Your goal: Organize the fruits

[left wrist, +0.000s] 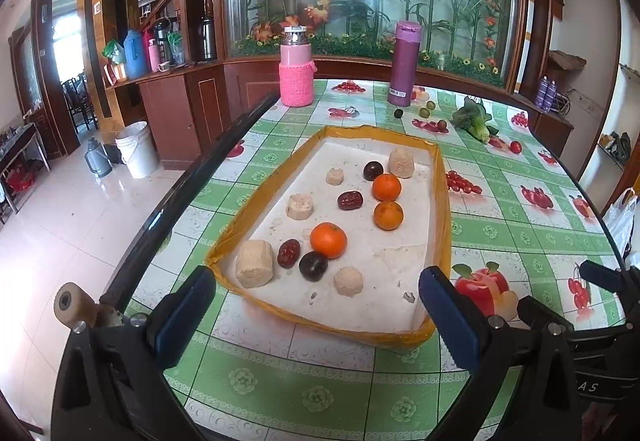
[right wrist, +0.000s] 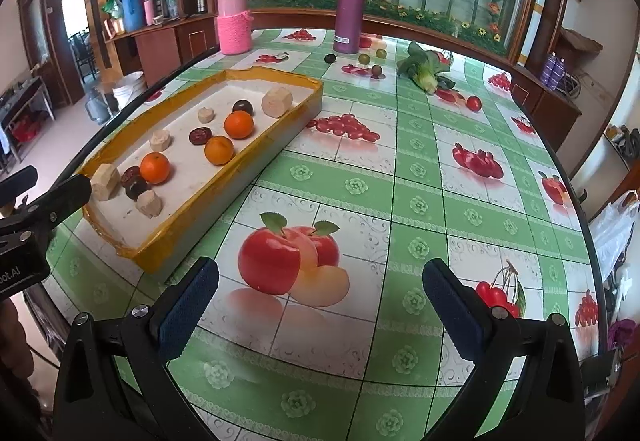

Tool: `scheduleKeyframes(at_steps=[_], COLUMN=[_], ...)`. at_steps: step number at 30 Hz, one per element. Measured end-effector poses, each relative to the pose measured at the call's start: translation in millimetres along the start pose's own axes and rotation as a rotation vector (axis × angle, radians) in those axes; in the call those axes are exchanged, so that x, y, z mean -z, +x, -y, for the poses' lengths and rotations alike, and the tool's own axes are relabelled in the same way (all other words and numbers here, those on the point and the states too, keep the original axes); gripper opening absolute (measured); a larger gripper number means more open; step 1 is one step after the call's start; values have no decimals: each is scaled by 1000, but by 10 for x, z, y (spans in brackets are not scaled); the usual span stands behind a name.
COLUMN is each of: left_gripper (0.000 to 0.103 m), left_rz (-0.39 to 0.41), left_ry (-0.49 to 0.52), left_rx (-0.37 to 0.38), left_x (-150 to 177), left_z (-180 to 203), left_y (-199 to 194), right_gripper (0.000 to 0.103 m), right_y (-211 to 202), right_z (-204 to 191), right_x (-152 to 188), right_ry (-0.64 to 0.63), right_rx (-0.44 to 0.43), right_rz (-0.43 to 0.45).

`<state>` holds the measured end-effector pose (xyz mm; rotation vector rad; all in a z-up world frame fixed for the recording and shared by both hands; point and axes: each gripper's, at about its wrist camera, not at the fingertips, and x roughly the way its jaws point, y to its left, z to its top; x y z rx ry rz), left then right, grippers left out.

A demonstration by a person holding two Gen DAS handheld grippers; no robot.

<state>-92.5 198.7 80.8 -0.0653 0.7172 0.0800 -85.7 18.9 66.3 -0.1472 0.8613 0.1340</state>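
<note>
Left gripper (left wrist: 316,317): nearest the left wrist camera, fingers spread wide and empty, hanging over the near rim of the tray.
Tray (left wrist: 228,241): shallow white box with yellow-taped edges, set on the green checked surface (left wrist: 520,217); rim looks soft and crumpled, so not a place to push against.
Beige blocks (left wrist: 254,268): several pale chunks scattered among the fruit; not fruit, best left alone or steered around.
Dates (left wrist: 289,253): small, wrinkled, dark red; light and fairly firm, likely easy to pinch across the short side.
Plums (left wrist: 313,265): dark, smooth, round; probably slippery and soft, needing gentle pressure at the widest part.
Oranges (left wrist: 328,239): three in the tray, round and springy-skinned; moderate weight, may roll, so close squarely across the middle.
Right gripper (right wrist: 320,309): fingers wide apart, holding nothing, over bare surface to the right of the tray.
Loose fruit (right wrist: 364,59): small green and dark rounds near the purple flask (right wrist: 350,11), well apart from the tray; light, prone to rolling.
Red fruit (right wrist: 474,103): lone small one just beside the leafy vegetable (right wrist: 424,71); probably delicate.
</note>
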Motion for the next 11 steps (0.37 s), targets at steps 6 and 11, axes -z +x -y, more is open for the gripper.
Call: scheduleKeyframes(at_steps=[6,11], left_gripper=[103,103], left_rz=[-14,-33], left_ry=[-13,-1], left_rx=[13,24], left_x=[-19,-17], left_z=[-4,24], left_y=[22,39], right_gripper=[103,103], right_y=[-16,-23], right_z=[6,5], right_x=[14,16], right_ry=[7,6], right_rx=[2,6], right_rz=[-2,0])
